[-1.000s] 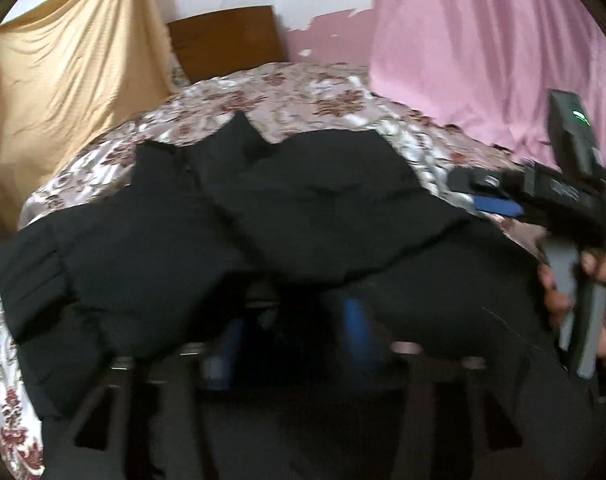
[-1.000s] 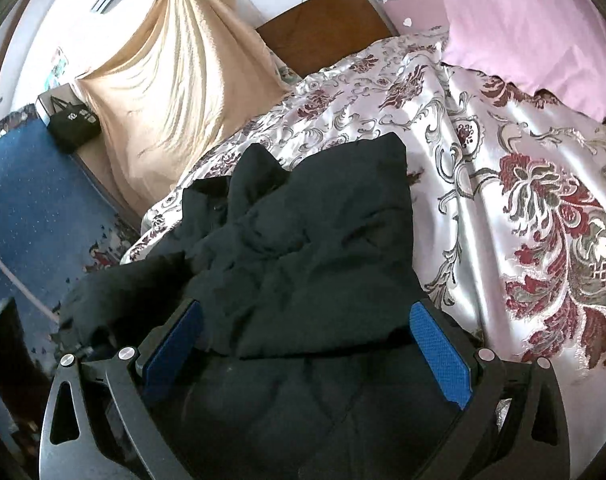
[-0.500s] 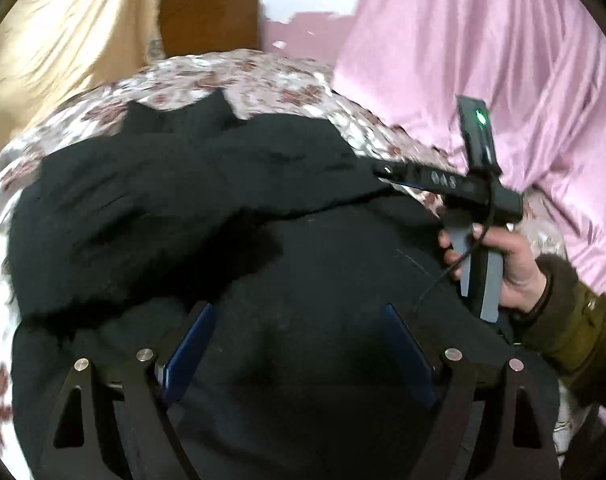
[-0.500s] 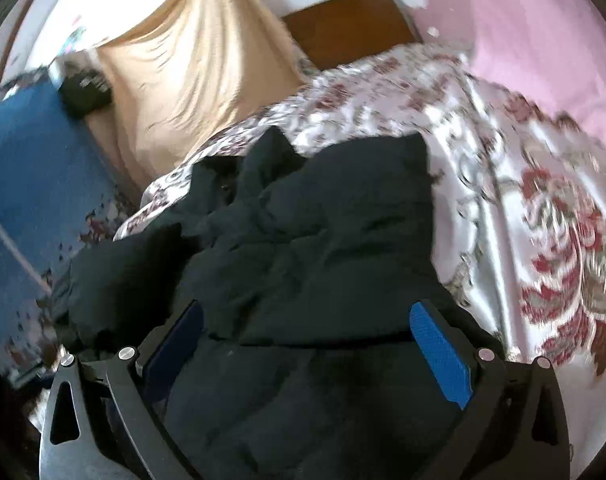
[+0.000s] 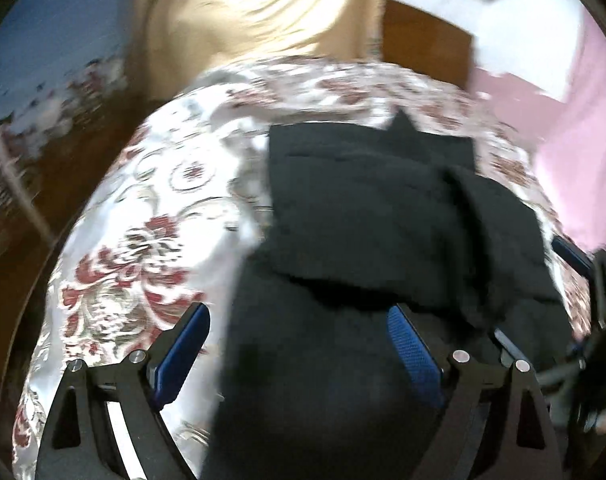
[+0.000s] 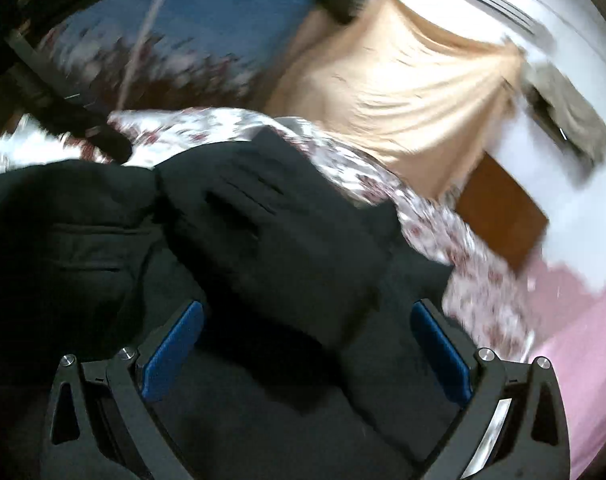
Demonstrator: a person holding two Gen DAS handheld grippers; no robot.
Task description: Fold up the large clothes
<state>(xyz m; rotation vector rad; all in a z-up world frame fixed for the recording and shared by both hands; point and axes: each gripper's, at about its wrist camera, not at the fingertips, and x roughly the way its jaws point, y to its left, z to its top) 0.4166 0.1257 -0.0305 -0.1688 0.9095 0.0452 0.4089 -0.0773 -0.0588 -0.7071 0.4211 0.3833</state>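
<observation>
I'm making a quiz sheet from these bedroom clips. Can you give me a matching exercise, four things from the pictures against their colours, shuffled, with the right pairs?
Things:
1. jacket
2. bedspread
3. hanging cloth behind the bed
4. pads on the left hand-held gripper

Colours:
A. tan yellow
B. blue
C. black
D. white with red flowers

Pairs: 1-C, 2-D, 3-A, 4-B
</observation>
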